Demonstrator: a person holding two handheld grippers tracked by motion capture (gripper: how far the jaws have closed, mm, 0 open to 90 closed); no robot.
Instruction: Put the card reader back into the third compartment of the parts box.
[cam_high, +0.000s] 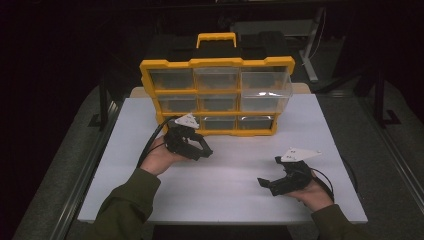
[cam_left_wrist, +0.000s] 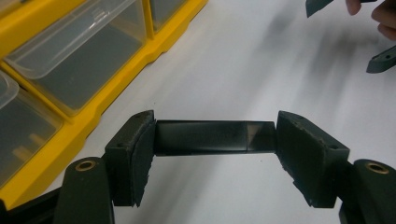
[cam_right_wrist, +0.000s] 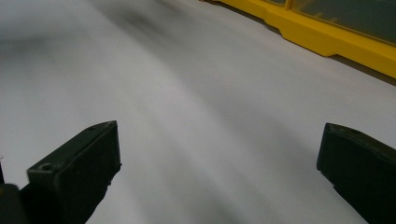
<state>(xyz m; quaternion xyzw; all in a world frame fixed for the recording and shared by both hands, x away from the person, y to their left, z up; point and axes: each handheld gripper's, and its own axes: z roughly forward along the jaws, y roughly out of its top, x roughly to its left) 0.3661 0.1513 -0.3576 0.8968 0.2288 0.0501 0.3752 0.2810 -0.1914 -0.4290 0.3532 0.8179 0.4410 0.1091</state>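
One black bar (cam_left_wrist: 212, 137) clamped btwn left hand-held gripper (cam_left_wrist: 212, 154) pads, above table (cam_left_wrist: 261, 70)

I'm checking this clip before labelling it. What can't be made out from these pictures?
- What the black bar in the left gripper is: in the left gripper view the pads cover both its ends; in the high view it is too small.
- The drawers' contents in the yellow organizer: dim, too small in the high view, cut off in both gripper views.
- The table surface in the right gripper view: blurred.
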